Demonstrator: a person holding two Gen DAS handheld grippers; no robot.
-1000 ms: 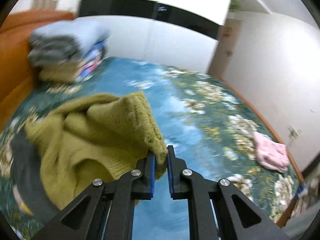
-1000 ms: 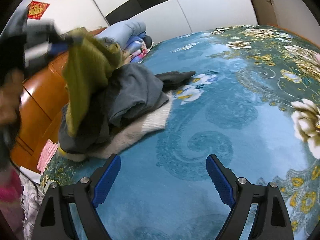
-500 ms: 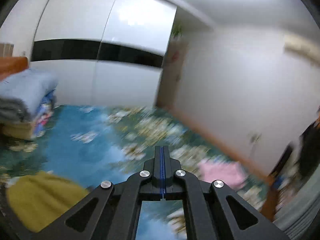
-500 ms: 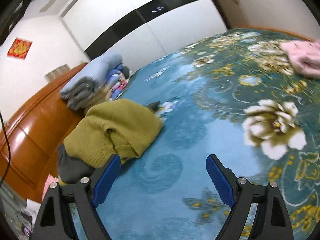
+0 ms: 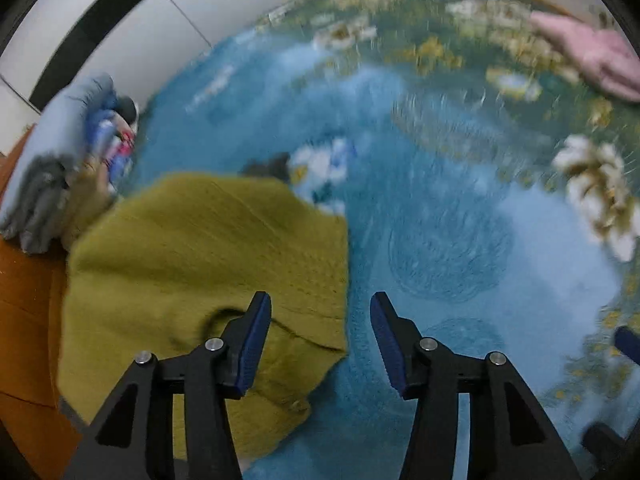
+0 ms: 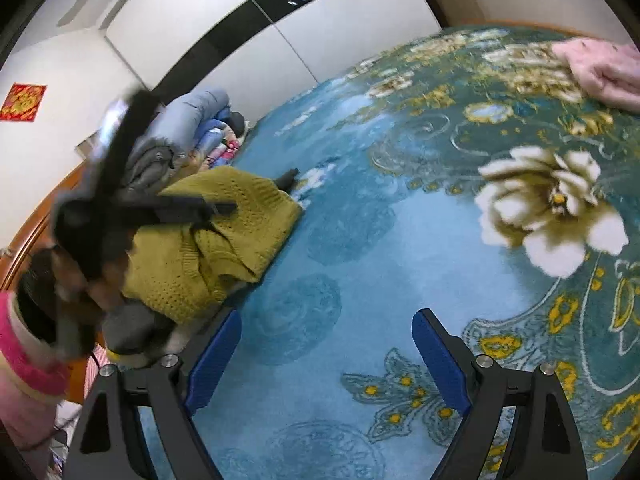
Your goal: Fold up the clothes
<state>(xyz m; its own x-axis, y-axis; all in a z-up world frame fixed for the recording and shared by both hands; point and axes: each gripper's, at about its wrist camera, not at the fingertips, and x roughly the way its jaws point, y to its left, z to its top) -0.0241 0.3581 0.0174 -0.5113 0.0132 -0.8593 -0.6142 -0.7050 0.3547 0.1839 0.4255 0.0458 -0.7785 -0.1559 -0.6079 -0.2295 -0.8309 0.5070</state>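
While both jaws gape empty, left gripper (image 5: 320,336) over mustard sweater's (image 5: 208,256) edge, right gripper (image 6: 326,356) beside it.

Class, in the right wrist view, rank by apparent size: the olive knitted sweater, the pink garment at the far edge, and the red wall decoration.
1. olive knitted sweater, largest, though it also lies nearest the camera.
2. pink garment, partly cut off by the frame edge, so its full size is unsure.
3. red wall decoration, smallest and farthest away.

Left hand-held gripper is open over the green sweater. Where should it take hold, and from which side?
Grip the sweater at its near right corner, beside the button. Bring the left hand-held gripper in from the bare bedspread side: that edge lies free there, while the far side sits on the clothes pile.
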